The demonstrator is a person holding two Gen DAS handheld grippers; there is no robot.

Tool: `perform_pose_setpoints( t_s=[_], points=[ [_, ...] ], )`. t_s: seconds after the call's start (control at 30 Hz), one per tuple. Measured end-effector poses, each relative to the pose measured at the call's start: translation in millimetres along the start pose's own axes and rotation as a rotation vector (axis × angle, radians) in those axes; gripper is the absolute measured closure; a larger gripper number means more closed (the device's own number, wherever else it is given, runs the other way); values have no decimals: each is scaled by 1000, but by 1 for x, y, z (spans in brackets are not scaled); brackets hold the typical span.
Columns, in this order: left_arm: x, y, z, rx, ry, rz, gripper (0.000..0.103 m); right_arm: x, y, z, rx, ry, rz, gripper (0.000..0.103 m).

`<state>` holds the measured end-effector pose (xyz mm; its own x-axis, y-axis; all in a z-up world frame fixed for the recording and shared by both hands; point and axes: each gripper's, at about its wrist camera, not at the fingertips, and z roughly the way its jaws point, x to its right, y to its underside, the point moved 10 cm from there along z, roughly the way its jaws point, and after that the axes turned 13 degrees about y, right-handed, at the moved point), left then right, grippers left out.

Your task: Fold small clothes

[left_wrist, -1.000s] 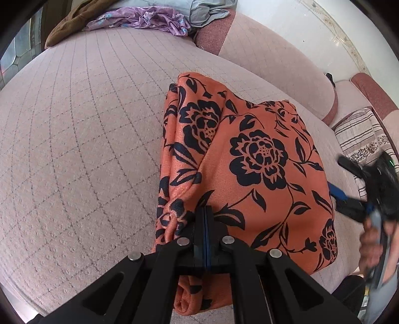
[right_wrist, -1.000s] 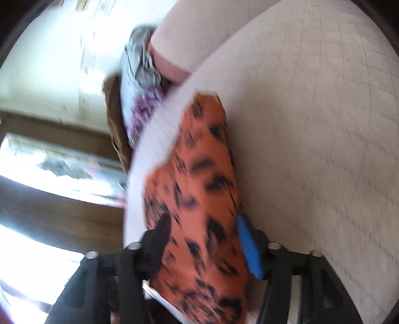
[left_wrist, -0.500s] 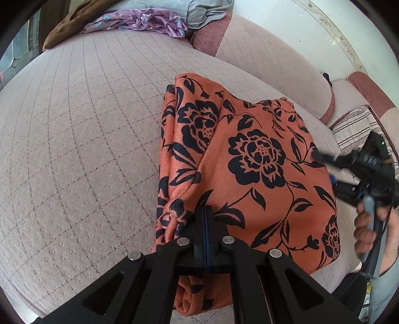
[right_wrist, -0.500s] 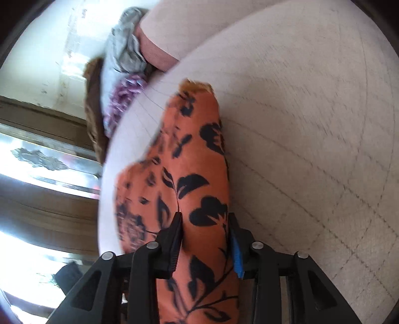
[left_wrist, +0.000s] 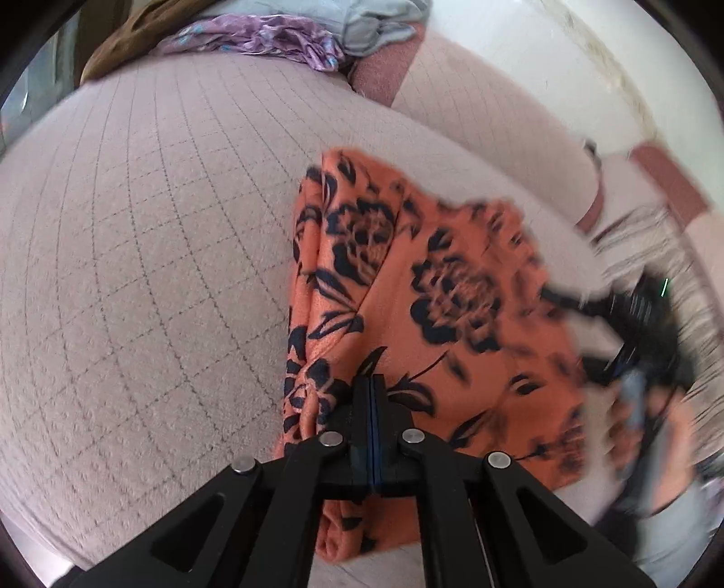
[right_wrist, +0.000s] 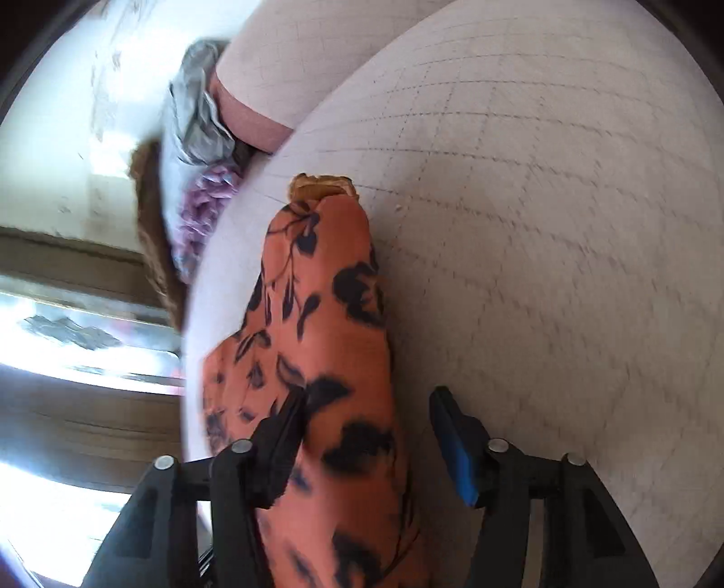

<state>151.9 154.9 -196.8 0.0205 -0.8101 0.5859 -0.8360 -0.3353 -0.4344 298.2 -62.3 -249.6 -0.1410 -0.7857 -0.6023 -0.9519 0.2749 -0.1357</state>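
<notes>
Garment: an orange cloth with a black flower print (left_wrist: 452, 316), folded into a thick pad, lies on the quilted pink sofa seat (left_wrist: 145, 271), towards its near edge and well short of the backrest.
Left tongs (left_wrist: 371, 407): clenched tight on the near edge of the orange cloth; bunched fabric sits just left of the tips.
Right tongs (right_wrist: 366, 425): jaws opening. The cloth's side fold rises between them; the dark finger (right_wrist: 280, 434) touches it, while the blue-padded finger (right_wrist: 452, 443) stands apart from it.
Right hand (left_wrist: 642, 429): blurred, at the cloth's right edge in the left wrist view.
Far end of seat: a purple garment (left_wrist: 253, 40), a grey garment (left_wrist: 375, 22) and a brown one (left_wrist: 122, 49) heaped together.
</notes>
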Motion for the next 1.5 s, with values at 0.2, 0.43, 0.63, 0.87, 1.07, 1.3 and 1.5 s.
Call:
perform_pose_setpoints(
  t_s=[0.2, 0.43, 0.63, 0.87, 1.07, 1.3, 1.5],
  points=[
    [-23, 5, 3, -65, 53, -69, 101, -1, 38, -43, 77, -13, -115, 33],
    [-19, -7, -8, -34, 99, -88, 101, 21, 80, -41, 42, 14, -166, 33],
    [-10, -57, 9, -3, 116, -65, 52, 9, 60, -38, 52, -27, -129, 30],
    [-61, -63, 47, 0, 231, -326, 93, 2, 61, -29, 12, -38, -141, 30],
    [-37, -50, 28, 2, 190, -159, 59, 7, 65, -23, -9, -46, -151, 30],
    [-35, -38, 11, 40, 178, -151, 51, 5, 66, -21, -32, -110, -90, 30],
    [-30, -20, 35, -18, 255, -203, 43, -6, 58, -26, -20, -137, -88, 29]
  ],
)
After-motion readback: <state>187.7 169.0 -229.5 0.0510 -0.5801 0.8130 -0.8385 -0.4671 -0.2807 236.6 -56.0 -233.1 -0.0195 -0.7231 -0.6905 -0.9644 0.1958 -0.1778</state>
